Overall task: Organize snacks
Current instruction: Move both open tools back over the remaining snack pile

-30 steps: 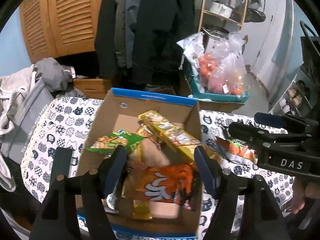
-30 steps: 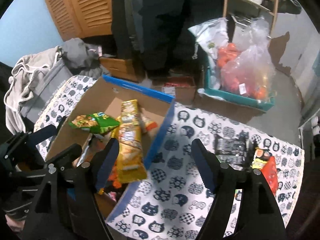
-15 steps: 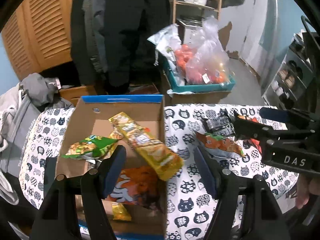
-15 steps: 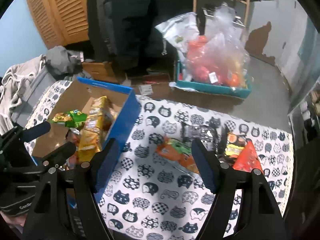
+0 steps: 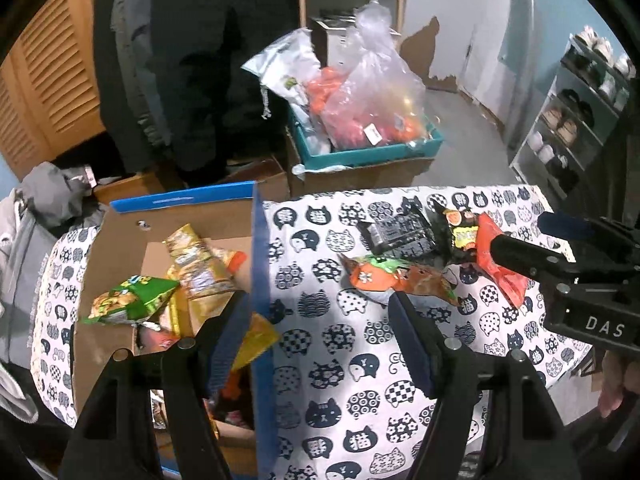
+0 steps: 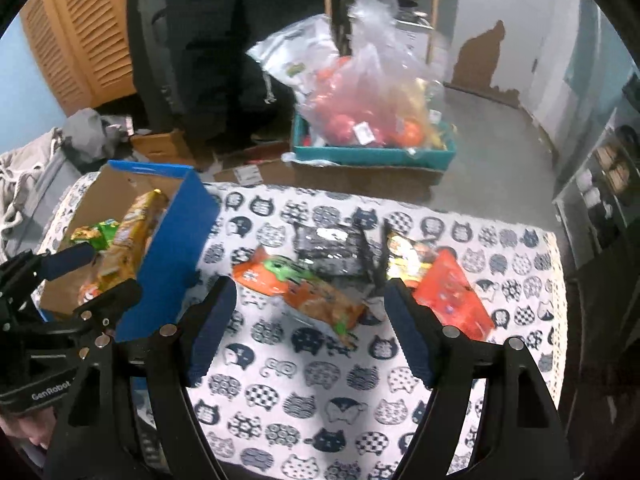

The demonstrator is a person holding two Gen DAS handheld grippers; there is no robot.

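A blue-edged cardboard box (image 5: 256, 248) (image 6: 176, 232) at the table's left holds several snack packs, among them a yellow pack (image 5: 200, 272) and a green pack (image 5: 128, 300). On the cat-print cloth lie an orange pack (image 6: 304, 292) (image 5: 400, 280), a black pack (image 6: 332, 248) (image 5: 400, 232), a dark pack with yellow print (image 6: 408, 260) and a red pack (image 6: 452, 296) (image 5: 500, 268). My left gripper (image 5: 320, 340) is open and empty over the box's right wall. My right gripper (image 6: 308, 328) is open and empty just in front of the orange pack.
Beyond the table stand a teal crate (image 6: 372, 152) with plastic bags of produce on a cardboard box, dark coats (image 5: 192, 60), a louvred wooden door (image 6: 80, 32) and a shoe rack (image 5: 572, 120). Clothes (image 6: 32, 168) lie at the left.
Both grippers have swung to the right, away from above the box and over the cloth with the loose packs. Both stay open and empty.
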